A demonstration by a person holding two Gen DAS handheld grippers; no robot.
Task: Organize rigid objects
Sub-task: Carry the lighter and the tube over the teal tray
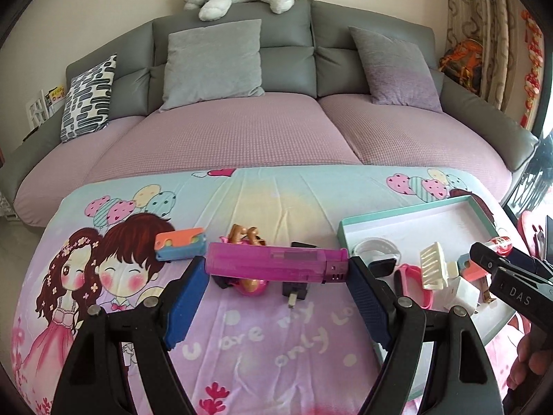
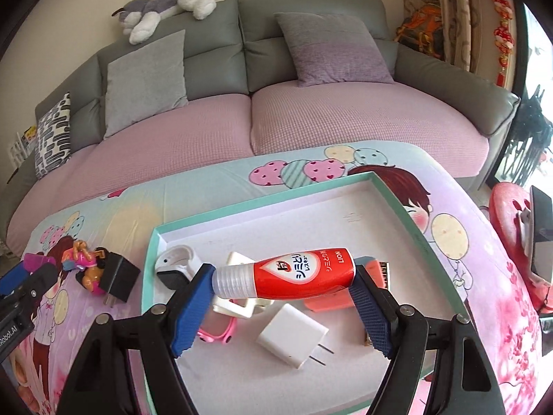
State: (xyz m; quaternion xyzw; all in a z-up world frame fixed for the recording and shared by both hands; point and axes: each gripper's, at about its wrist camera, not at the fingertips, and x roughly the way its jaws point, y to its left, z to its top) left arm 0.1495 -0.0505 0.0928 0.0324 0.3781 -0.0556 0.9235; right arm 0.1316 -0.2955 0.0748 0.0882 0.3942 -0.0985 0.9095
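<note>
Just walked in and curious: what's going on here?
A person is sorting small items into a teal tray on a cartoon-print cloth. The left gripper holds a pink lighter endwise, the right gripper a red bottle above the tray. A black plug and toys remain outside.

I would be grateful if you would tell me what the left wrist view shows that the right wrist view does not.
Only the left wrist view shows the left gripper clamped endwise on the translucent magenta plastic case, and the orange and blue block behind it.

Only the right wrist view shows the right gripper clamped on the whole red squeeze bottle with clear cap.

Both show the teal-rimmed white tray, white plug adapter, black plug adapter and grey sofa.
</note>
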